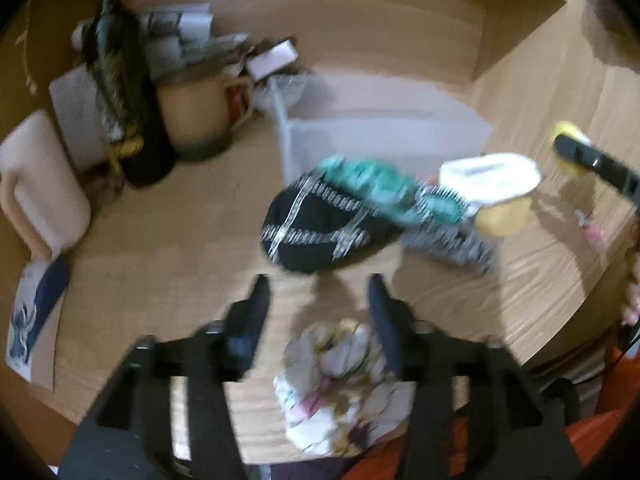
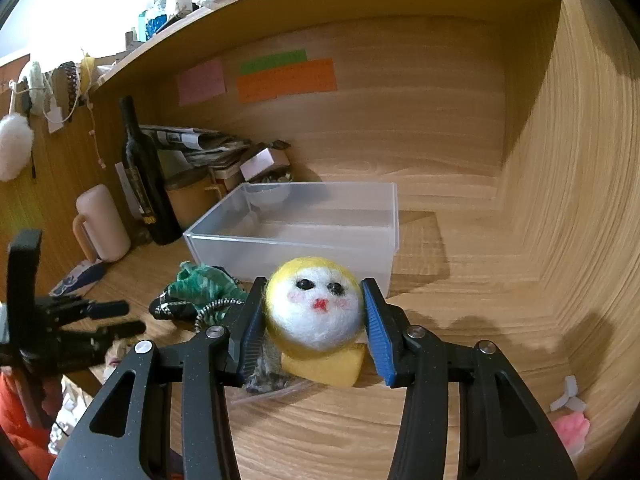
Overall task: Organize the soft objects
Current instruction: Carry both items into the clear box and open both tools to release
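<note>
The right hand-held gripper (image 2: 312, 316) clamps the felted doll head (image 2: 314, 312) just near the empty clear bin (image 2: 288, 236), likely for dropping in, while the left hand-held gripper (image 1: 318, 296) hovers open, empty.

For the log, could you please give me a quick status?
Right gripper shut on felt doll. Left gripper open, empty. Clear bin ahead, path unobstructed.

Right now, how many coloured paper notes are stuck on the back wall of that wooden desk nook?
3: a pink note on the left, a green note to its right, and an orange note just beneath the green one. Others may be hidden outside the view.
</note>
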Demonstrator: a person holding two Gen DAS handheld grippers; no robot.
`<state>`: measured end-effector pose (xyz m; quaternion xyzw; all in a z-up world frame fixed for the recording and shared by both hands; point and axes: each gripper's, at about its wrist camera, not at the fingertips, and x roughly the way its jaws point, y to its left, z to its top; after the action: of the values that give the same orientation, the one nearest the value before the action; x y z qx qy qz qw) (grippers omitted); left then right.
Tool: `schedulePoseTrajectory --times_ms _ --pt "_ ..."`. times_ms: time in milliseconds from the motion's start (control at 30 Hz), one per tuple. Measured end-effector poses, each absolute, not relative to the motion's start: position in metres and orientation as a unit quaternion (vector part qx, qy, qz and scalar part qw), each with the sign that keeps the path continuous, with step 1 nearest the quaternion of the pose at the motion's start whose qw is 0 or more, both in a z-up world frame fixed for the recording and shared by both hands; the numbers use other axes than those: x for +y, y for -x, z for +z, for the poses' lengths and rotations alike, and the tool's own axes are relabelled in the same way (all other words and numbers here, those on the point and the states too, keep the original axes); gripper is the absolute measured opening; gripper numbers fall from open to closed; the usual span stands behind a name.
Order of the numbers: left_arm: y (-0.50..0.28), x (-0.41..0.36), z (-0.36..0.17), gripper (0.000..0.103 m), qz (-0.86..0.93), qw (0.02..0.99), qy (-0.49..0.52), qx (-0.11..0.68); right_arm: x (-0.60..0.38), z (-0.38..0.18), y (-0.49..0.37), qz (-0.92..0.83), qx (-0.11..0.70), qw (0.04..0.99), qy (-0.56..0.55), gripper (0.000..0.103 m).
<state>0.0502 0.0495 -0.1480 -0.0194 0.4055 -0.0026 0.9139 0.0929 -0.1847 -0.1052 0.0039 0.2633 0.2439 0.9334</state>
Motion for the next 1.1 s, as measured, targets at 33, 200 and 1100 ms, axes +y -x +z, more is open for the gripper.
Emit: schedulePoseTrajectory --times_ms 33,200,1100 --pt "-0.047 0.051 -0.153 0.06 0.001 0.912 0.019 0.411 -0.184 -0.105 -0.093 0.244 0.264 0.933 -0.004 0.043" --pt "-0.038 0.056 -0.172 0.062 -0.009 0.898 0.029 0.44 -0.185 -0.106 -0.093 0.242 0.267 0.933 -0.004 0.043" --pt "-0.088 0.035 -0.062 0.01 -0.043 0.958 0.008 0.283 -0.173 -0.077 -0.143 0.208 0.234 0.949 0.027 0.043"
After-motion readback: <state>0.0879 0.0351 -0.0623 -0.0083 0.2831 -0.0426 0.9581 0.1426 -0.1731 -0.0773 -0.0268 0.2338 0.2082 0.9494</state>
